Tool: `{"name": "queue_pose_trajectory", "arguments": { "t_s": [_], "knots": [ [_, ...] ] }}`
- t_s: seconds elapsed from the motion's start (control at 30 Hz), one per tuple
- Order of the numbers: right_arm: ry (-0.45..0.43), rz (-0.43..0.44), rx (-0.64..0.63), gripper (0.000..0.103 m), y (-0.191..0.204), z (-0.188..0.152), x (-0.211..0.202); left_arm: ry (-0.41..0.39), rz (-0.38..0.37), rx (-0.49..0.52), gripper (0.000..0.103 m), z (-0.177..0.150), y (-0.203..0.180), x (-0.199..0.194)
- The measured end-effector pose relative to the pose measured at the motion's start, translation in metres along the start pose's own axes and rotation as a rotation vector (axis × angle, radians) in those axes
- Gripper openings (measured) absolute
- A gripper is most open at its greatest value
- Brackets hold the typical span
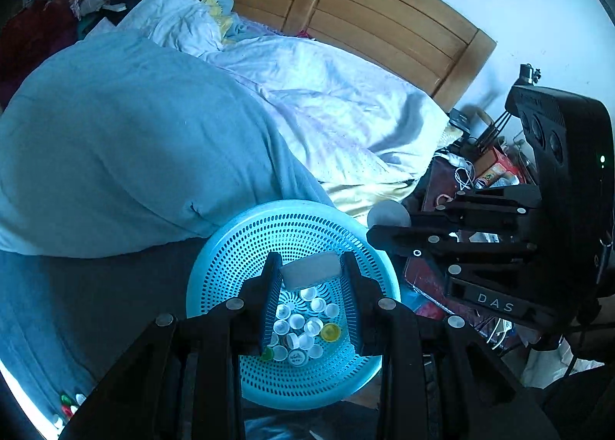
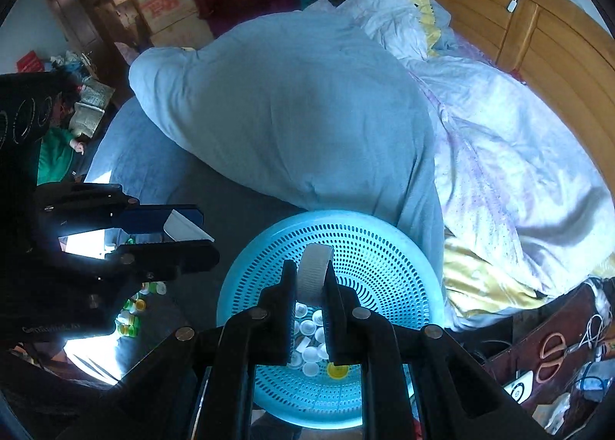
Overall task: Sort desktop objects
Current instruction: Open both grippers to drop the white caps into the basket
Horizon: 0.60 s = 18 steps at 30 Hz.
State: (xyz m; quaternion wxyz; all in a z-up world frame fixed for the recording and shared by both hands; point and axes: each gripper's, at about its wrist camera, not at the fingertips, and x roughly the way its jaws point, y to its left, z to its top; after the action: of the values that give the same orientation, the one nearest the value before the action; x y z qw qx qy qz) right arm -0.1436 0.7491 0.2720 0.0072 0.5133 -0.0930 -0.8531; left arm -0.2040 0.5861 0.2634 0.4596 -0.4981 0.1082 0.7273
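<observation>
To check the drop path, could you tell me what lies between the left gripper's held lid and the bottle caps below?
Nothing: in the left wrist view the white lid in the left gripper hangs over the caps in the blue basket.

Perforated basket [image 1: 238, 247] at lower centre, on the bed sheet [image 1: 96, 294], just before the quilt [image 1: 115, 140]. Cluster of bottle caps [image 1: 303, 324] in the basket bottom. Left gripper [image 1: 310, 267] above the basket, a wide lid [image 1: 310, 270] clamped between its fingertips, directly over the caps. Right gripper [image 2: 310, 274] likewise above the basket, a second lid [image 2: 313, 274] held on edge between its fingertips. Loose caps [image 2: 132, 317] on the sheet, left of the basket. Headboard [image 1: 365, 17] behind the quilt. Scissors [image 2: 551, 355] on the bedside surface, right of the basket.
</observation>
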Motion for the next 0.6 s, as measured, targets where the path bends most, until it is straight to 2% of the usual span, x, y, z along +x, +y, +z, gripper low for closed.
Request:
{"name": "queue_pose_trajectory", "arguments": {
  "t_s": [0.27, 0.6],
  "knots": [
    [0.024, 0.044, -0.019, 0.013, -0.010, -0.003, 0.008, 0.023, 0.038, -0.019, 0.026, -0.003, -0.004, 0.007],
    [0.042, 0.050, -0.044, 0.013, -0.006, -0.010, 0.013, 0.028, 0.058, -0.046, 0.026, -0.013, -0.005, 0.007]
  ]
}}
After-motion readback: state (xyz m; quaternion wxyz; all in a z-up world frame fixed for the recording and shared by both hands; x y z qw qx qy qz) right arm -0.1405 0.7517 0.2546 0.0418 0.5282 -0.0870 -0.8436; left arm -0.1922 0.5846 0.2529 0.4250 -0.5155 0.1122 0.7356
